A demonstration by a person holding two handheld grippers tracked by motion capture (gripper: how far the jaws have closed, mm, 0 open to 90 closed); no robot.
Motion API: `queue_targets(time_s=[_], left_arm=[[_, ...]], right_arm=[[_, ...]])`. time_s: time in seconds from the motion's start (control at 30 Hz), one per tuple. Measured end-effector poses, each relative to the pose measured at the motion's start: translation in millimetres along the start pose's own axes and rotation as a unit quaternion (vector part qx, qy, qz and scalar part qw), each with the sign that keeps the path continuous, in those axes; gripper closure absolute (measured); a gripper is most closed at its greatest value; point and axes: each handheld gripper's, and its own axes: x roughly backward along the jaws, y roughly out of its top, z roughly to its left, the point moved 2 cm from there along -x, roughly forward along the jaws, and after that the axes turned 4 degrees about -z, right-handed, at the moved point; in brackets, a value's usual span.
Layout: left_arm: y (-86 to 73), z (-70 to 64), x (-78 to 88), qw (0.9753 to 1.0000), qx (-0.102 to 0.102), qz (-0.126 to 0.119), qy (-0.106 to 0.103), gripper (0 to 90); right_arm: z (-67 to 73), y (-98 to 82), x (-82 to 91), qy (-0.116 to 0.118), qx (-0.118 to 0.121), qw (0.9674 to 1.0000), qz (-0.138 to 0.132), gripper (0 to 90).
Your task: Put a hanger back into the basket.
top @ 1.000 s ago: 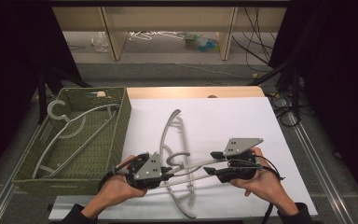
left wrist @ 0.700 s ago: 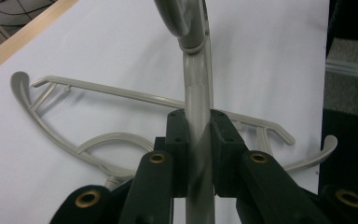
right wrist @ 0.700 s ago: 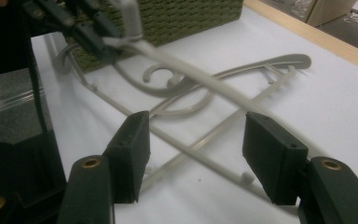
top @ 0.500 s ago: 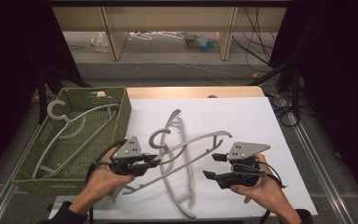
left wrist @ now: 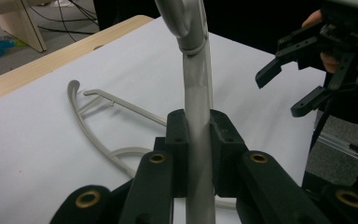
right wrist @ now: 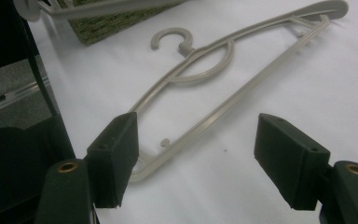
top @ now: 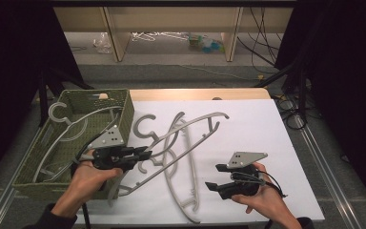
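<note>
Gripping grey hanger (top: 181, 129) w/ left gripper (top: 140, 155) jaws; right gripper (top: 215, 179) jaws just opened, nothing between.

No lettering, label, brand, number or sign can be read anywhere in these views, neither on the hangers, the basket, the grippers nor the table.

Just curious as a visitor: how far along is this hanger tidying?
One hanger already lies in the basket. The left gripper is shut on a second hanger, lifted beside the basket. A third hanger waits on the table near the open right gripper.
</note>
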Motion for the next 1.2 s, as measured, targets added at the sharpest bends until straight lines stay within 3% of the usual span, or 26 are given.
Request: queue_targets(time_s=[0.1,0.23,0.33,0.37,0.6,0.67,0.7,0.97,1.07,1.1,1.13,1.17,1.2], left_arm=[[6.5,-0.7,6.7,1.0,-0.003,0.001,0.009,79.2],[21.4,-1.2,21.2,0.9996,-0.023,-0.009,0.012,79.2],[29.4,-0.1,33.1,0.9995,-0.02,-0.011,0.024,79.2],[31.6,1.6,37.0,0.9993,-0.026,-0.011,0.025,79.2],[38.2,22.9,63.7,0.9977,-0.014,-0.027,0.061,79.2],[38.4,34.8,74.0,0.996,-0.009,-0.031,0.083,79.2],[39.1,38.8,76.5,0.9949,-0.02,-0.036,0.092,79.2],[39.3,64.4,95.4,0.9911,-0.018,-0.047,0.123,79.2],[39.4,75.4,101.9,0.9885,-0.022,-0.049,0.141,79.2],[38.2,77.1,104.4,0.9879,-0.011,-0.044,0.148,79.2],[38.7,82.6,105.5,0.9875,-0.024,-0.049,0.148,79.2],[36.9,84.8,107.6,0.9862,-0.011,-0.044,0.159,79.2],[35.7,88.9,108.7,0.9847,-0.013,-0.042,0.169,79.2]], right_arm=[[0.7,-1.0,-1.0,0.005,0.0,1.0,0.005,31.7],[1.0,-1.7,-1.7,0.004,0.002,1.0,0.004,31.8],[0.7,-2.3,-2.1,0.008,0.005,0.9999,0.006,31.8],[0.8,-2.5,-2.0,0.008,0.003,0.9999,0.008,31.8],[0.0,-4.2,-2.9,0.008,0.001,0.9999,0.011,32.3],[0.0,-4.2,-3.3,0.007,0.001,0.9999,0.012,32.3],[0.0,-4.3,-3.5,0.006,0.001,0.9999,0.011,32.3],[-0.2,-6.5,-6.0,0.008,-0.005,0.9999,0.014,30.4],[0.3,-6.9,-6.8,0.003,-0.011,0.9998,0.016,28.1],[0.1,-6.8,-6.8,0.003,-0.011,0.9998,0.017,27.6],[-0.2,-7.4,-7.0,0.003,-0.008,0.9998,0.016,27.5],[-0.2,-7.4,-7.0,0.003,-0.008,0.9998,0.016,27.5],[-0.2,-7.6,-7.2,0.006,-0.008,0.9998,0.018,27.5]])
